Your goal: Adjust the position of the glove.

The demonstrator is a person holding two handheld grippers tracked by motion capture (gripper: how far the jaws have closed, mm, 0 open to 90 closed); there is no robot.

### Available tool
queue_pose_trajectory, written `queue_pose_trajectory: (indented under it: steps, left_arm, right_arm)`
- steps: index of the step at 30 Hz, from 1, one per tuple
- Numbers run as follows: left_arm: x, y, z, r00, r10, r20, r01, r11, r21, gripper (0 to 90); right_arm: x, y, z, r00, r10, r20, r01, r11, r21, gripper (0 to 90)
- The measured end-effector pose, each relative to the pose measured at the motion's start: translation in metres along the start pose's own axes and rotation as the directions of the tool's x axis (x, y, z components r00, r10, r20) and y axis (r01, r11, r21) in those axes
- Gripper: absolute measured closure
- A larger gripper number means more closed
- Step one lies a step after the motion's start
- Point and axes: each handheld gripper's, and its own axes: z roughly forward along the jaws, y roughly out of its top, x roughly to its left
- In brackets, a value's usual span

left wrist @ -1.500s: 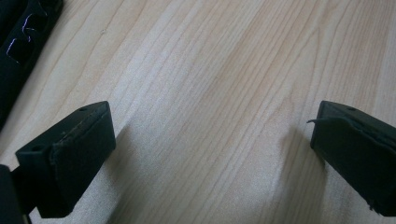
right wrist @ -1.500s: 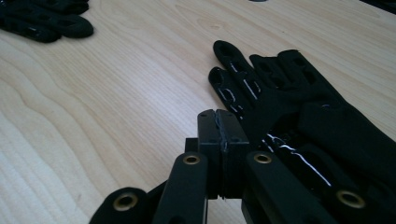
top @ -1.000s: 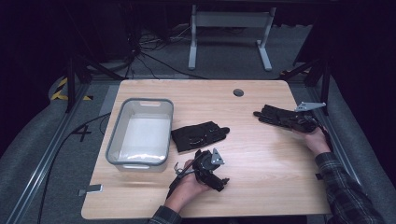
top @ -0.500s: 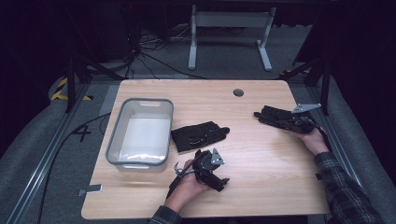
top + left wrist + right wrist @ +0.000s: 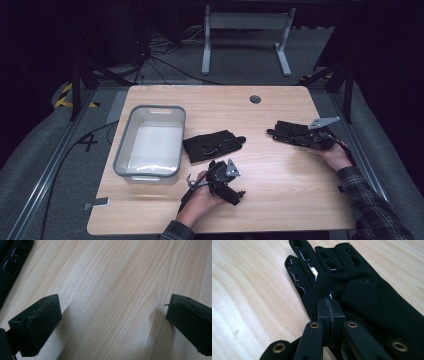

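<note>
Right tongs (image 5: pixel 280 133) clamp the cuff end of a black glove (image 5: pixel 295 134) at the right side of the wooden surface (image 5: pixel 280 200), the pads pressed together on a fold of the fabric in the right gripper view (image 5: pixel 330 315). The glove's long axis runs left from the tongs, fingers (image 5: pixel 312 262) pointing toward the middle of the surface, where a second black glove (image 5: pixel 212 145) lies flat just right of a clear plastic bin (image 5: pixel 120 150). The bin sits at the left, so the held glove would likely have to travel leftward past its mate to reach it. Left tongs (image 5: pixel 235 196), near the front edge, stand wide apart over bare wood and grip nothing; the left hand (image 5: pixel 200 200) is the nearer one to the loose glove and the bin.
</note>
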Motion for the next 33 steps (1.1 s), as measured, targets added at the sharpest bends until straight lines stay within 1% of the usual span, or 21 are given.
queue_pose_trajectory:
  steps: [2, 3, 5, 6, 8, 9, 10, 11, 13, 18, 21, 24, 26, 29, 31, 33]
  left_arm:
    - [0.000, 0.000, 0.000, 1.0000, 0.000, 0.000, 0.000, 1.0000, 0.000, 0.2]
    - [0.000, 0.000, 0.000, 1.0000, 0.000, 0.000, 0.000, 1.0000, 0.000, 0.2]
    - [0.000, 0.000, 0.000, 1.0000, 0.000, 0.000, 0.000, 1.0000, 0.000, 0.2]
    - [0.000, 0.000, 0.000, 1.0000, 0.000, 0.000, 0.000, 1.0000, 0.000, 0.2]
    - [0.000, 0.000, 0.000, 1.0000, 0.000, 0.000, 0.000, 1.0000, 0.000, 0.2]
    - [0.000, 0.000, 0.000, 1.0000, 0.000, 0.000, 0.000, 1.0000, 0.000, 0.2]
    - [0.000, 0.000, 0.000, 1.0000, 0.000, 0.000, 0.000, 1.0000, 0.000, 0.2]
    - [0.000, 0.000, 0.000, 1.0000, 0.000, 0.000, 0.000, 1.0000, 0.000, 0.2]
    - [0.000, 0.000, 0.000, 1.0000, 0.000, 0.000, 0.000, 1.0000, 0.000, 0.2]
    - [0.000, 0.000, 0.000, 1.0000, 0.000, 0.000, 0.000, 1.0000, 0.000, 0.2]
    - [0.000, 0.000, 0.000, 1.0000, -0.001, 0.000, 0.001, 1.0000, 0.000, 0.2]
    - [0.000, 0.000, 0.000, 1.0000, 0.000, 0.000, 0.000, 1.0000, 0.000, 0.2]
    - [0.000, 0.000, 0.000, 1.0000, 0.000, 0.000, 0.000, 1.0000, 0.000, 0.2]
    - [0.000, 0.000, 0.000, 1.0000, 0.000, 0.000, 0.000, 1.0000, 0.000, 0.2]
    - [0.000, 0.000, 0.000, 1.0000, 0.000, 0.000, 0.000, 1.0000, 0.000, 0.2]
    - [0.000, 0.000, 0.000, 1.0000, 0.000, 0.000, 0.000, 1.0000, 0.000, 0.2]
  right_arm:
    - [0.005, -0.001, -0.001, 0.9999, -0.012, -0.010, 0.012, 1.000, 0.001, 90.0]
    - [0.005, -0.001, -0.001, 0.9999, -0.012, -0.010, 0.012, 1.000, 0.001, 90.0]
    - [0.011, -0.001, -0.002, 0.9996, -0.020, -0.020, 0.020, 1.000, 0.003, 90.0]
    - [0.017, -0.002, -0.003, 0.9991, -0.030, -0.031, 0.031, 1.000, 0.006, 90.0]
    - [0.022, -0.003, -0.005, 0.9983, -0.039, -0.043, 0.039, 0.999, 0.006, 90.0]
    - [0.022, -0.003, -0.005, 0.9983, -0.039, -0.043, 0.039, 0.999, 0.006, 90.0]
    - [0.028, -0.004, -0.007, 0.9973, -0.042, -0.060, 0.042, 0.999, 0.008, 90.0]
    - [0.031, -0.005, -0.008, 0.9969, -0.041, -0.068, 0.042, 0.999, 0.009, 90.0]
    - [0.033, -0.006, -0.008, 0.9963, -0.044, -0.073, 0.044, 0.999, 0.006, 90.0]
    - [0.050, -0.009, -0.013, 0.9917, -0.063, -0.112, 0.065, 0.998, 0.008, 90.0]
    - [0.060, -0.011, -0.015, 0.9871, -0.081, -0.138, 0.082, 0.997, 0.003, 90.0]
    - [0.066, -0.013, -0.017, 0.9825, -0.093, -0.161, 0.094, 0.996, 0.001, 90.0]
    - [0.070, -0.014, -0.018, 0.9796, -0.099, -0.175, 0.101, 0.995, 0.002, 90.0]
    - [0.074, -0.015, -0.020, 0.9781, -0.117, -0.172, 0.118, 0.993, -0.002, 90.0]
    - [0.073, -0.014, -0.024, 0.9786, -0.121, -0.166, 0.119, 0.993, -0.021, 89.8]
    - [0.069, -0.013, -0.030, 0.9794, -0.109, -0.170, 0.101, 0.993, -0.059, 89.8]
